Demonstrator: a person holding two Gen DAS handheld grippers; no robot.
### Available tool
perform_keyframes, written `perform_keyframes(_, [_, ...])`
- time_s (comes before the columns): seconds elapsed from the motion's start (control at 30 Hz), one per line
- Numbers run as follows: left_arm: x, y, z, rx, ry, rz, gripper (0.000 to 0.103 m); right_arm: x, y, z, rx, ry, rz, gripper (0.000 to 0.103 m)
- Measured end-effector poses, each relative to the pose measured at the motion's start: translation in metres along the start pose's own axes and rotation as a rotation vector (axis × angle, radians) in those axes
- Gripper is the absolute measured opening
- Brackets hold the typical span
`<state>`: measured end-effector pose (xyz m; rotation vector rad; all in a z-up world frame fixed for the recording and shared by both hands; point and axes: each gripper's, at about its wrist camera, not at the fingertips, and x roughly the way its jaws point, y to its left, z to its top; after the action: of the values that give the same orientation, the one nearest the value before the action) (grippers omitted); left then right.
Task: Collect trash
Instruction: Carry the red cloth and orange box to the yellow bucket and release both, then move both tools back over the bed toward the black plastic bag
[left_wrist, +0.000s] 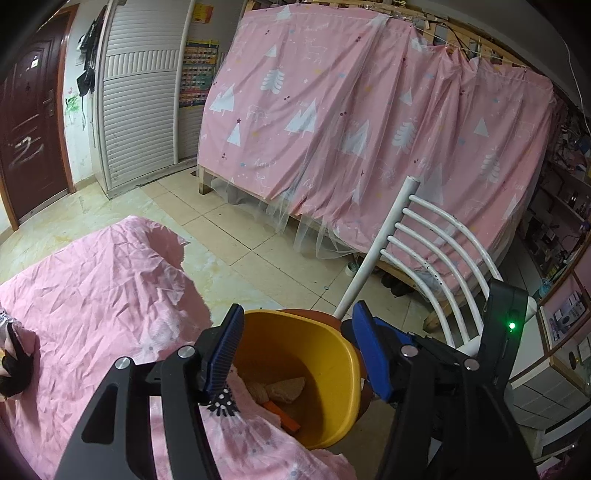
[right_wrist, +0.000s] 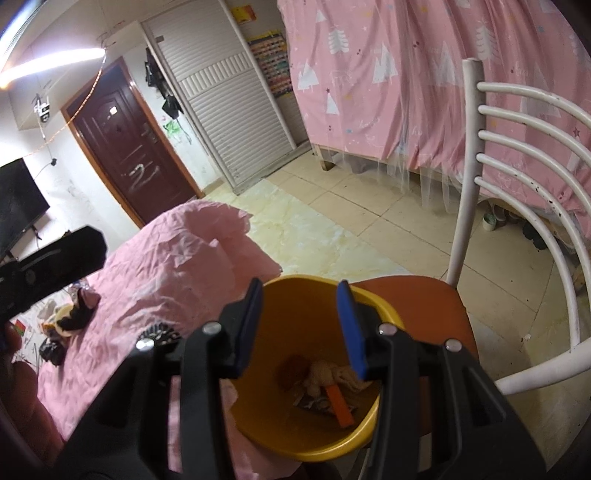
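Yellow bucket (right_wrist: 317, 439) stands on the orange seat (right_wrist: 417, 299) of a white chair (right_wrist: 461, 177), hard against the edge of the surface under a wrinkled pink cloth (right_wrist: 162, 266). Right wrist view looks straight down into it: crumpled pale paper (right_wrist: 332, 373), brownish scraps and an orange strip (right_wrist: 340, 406) lie on the bottom. Left wrist view catches the same bucket (left_wrist: 332, 354) from further left, showing only the paper wad (left_wrist: 284, 389) and one end of the strip (left_wrist: 286, 421).

Right tool (right_wrist: 303, 332) hangs over the bucket mouth, blue pads spread, nothing between them. Left tool (left_wrist: 295, 350) hangs over the bucket's near left rim, also spread wide and empty; a green light glows on its body.

Only the right wrist view shows loose litter far left on the cloth: a black-and-white crumpled wrapper (right_wrist: 74, 317), small bits beside it, and the black body of the other tool above them. The left wrist view has just a dark scrap (left_wrist: 14, 373) at its left edge.

Beyond: tiled floor (left_wrist: 236, 236), bed draped in a pink tree-print curtain (left_wrist: 332, 110), white slatted wardrobe (left_wrist: 140, 103), dark red door (right_wrist: 129, 147). A dark television (right_wrist: 18, 199) shows in the right wrist view alone.
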<state>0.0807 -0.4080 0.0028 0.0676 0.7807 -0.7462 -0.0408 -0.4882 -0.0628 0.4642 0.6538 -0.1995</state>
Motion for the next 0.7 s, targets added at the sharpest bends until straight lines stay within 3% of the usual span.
perform_keyframes(0.2, [-0.024, 0.016, 0.000, -0.022, -0.030, 0.018, 0.052, -0.004, 0.022, -0.002, -0.043, -0.002, 0.025, 0.047])
perform_keyframes(0.7, [-0.107, 0.084, -0.011, -0.103, -0.141, 0.119, 0.063, 0.008, 0.116, -0.009, -0.196, 0.033, 0.109, 0.048])
